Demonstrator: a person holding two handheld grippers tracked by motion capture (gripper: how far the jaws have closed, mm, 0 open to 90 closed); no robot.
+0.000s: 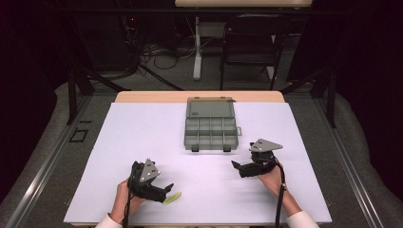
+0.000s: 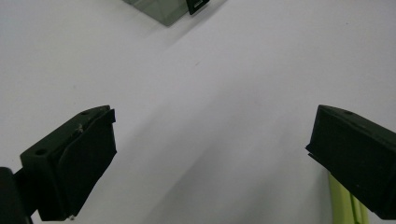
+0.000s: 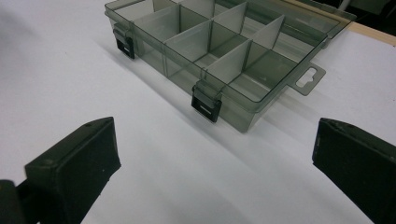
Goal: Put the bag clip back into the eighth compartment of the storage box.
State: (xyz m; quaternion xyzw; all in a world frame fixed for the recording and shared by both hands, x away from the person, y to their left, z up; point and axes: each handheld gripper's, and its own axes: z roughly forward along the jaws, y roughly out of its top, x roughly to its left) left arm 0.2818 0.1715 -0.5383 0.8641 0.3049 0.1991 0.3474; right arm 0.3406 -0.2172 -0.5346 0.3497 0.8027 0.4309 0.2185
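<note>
The yellow-green strip (image 1: 172, 197) lies flat on the white table sheet (image 1: 142, 133), just beside my left gripper (image 1: 167, 191), under its right-hand jaw tip in the left gripper view (image 2: 348, 200). That gripper is spread wide, holding nothing. My right gripper (image 1: 236, 166) is released too, jaws wide apart. Ahead of it sits the open grey compartment box (image 3: 219, 51), lid folded back, two black latches facing me.

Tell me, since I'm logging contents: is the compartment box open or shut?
Open. The compartment box has its lid folded back flat, and its dividers stand exposed; the compartments look empty.
</note>
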